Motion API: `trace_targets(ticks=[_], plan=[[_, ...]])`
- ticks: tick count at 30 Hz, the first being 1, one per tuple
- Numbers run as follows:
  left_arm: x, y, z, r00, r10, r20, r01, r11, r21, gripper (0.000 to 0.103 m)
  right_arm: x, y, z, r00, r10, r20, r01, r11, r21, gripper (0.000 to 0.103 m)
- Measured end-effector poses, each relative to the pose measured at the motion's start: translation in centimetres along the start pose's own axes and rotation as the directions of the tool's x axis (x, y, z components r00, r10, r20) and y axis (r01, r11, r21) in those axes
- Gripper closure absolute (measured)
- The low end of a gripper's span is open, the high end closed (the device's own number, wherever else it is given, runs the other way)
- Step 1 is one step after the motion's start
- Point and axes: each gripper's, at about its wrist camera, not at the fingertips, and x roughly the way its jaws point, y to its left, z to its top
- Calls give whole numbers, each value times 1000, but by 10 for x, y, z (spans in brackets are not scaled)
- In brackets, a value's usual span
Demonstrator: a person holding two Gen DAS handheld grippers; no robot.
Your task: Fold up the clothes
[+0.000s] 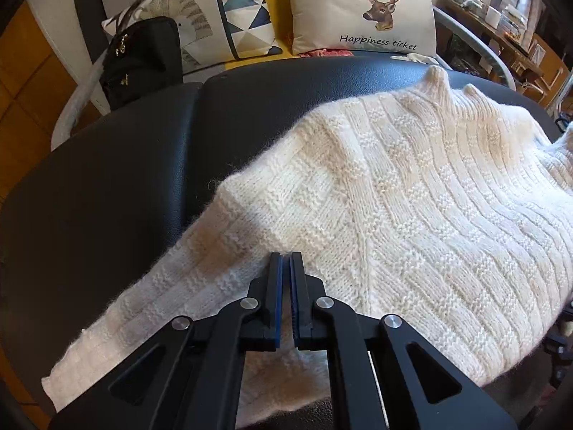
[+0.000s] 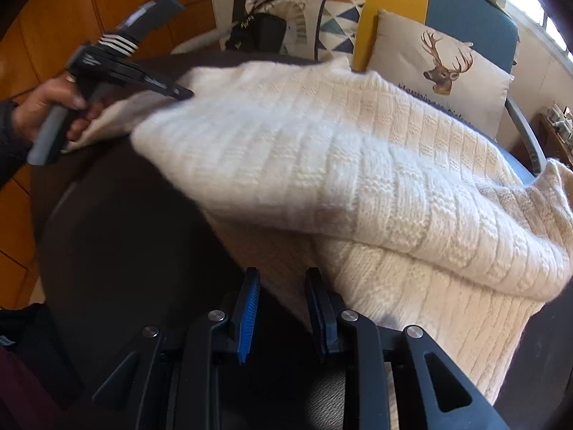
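Observation:
A cream knit sweater (image 1: 394,197) lies spread over a black padded table (image 1: 107,197). My left gripper (image 1: 285,255) points down onto its sleeve near the shoulder seam. Its blue-padded jaws are shut, pinching a little of the knit. In the right wrist view a hand (image 2: 46,104) holds that left gripper (image 2: 188,94) at the far edge of the sweater (image 2: 322,165), where one layer lies folded over another. My right gripper (image 2: 283,271) hangs over the near edge of the table (image 2: 125,233). Its jaws stand partly apart with nothing pressed between them, the right finger beside the sweater's lower layer.
Behind the table stand a deer-print pillow (image 1: 358,10) and a triangle-print pillow (image 1: 243,10). A black handbag (image 1: 143,57) leans at the back left. A cluttered wooden shelf (image 1: 501,25) runs along the right. A wooden floor shows left of the table.

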Motion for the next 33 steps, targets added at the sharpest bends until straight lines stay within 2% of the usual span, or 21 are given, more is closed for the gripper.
trace_targets(ticks=[3, 5, 8, 9, 15, 19, 22, 24, 25, 27, 29, 30, 32, 33], plan=[[0, 2, 0, 1000, -20, -3, 20, 1000, -9, 99, 8, 3, 3, 1000, -9, 0, 9, 996, -86, 71], [0, 2, 0, 1000, -25, -5, 25, 1000, -14, 99, 11, 14, 3, 999, -54, -3, 53, 982, -183, 71], [0, 1, 0, 1000, -24, -9, 24, 1000, -16, 99, 14, 23, 11, 995, -83, -51, 69, 972, -225, 85], [0, 1, 0, 1000, -24, -10, 24, 1000, -17, 99, 14, 24, 14, 995, -83, -62, 68, 973, -222, 93], [1, 6, 3, 999, -42, -16, 41, 998, -41, 99, 8, 2, 16, 997, 23, -70, -28, 997, -67, 98], [2, 9, 3, 998, -54, -14, 53, 997, -57, 99, 6, -7, 12, 996, 61, -62, -60, 998, 14, 99], [1, 8, 2, 998, -54, -14, 53, 997, -58, 99, -5, -6, 12, 988, 150, -34, -147, 986, 81, 99], [2, 7, 2, 999, -48, -14, 48, 997, -53, 99, -20, 1, 11, 969, 246, 2, -245, 963, 112, 99], [2, 7, 2, 999, -45, -14, 44, 998, -49, 99, -29, 7, 11, 950, 310, 22, -311, 943, 122, 103], [2, 6, 2, 999, -40, -16, 40, 998, -41, 99, -50, 27, 9, 908, 414, 60, -418, 902, 105, 103], [2, 6, 3, 999, -38, -20, 37, 999, -35, 99, -69, 50, 5, 868, 490, 82, -496, 866, 70, 103], [2, 6, 4, 999, -37, -22, 36, 999, -32, 99, -74, 63, 3, 863, 500, 76, -504, 863, 42, 103], [3, 6, 5, 999, -35, -25, 34, 999, -30, 99, -80, 77, -1, 904, 422, 70, -422, 907, -11, 103], [3, 6, 5, 999, -33, -26, 32, 999, -27, 99, -80, 82, -1, 934, 351, 65, -348, 936, -47, 96]])
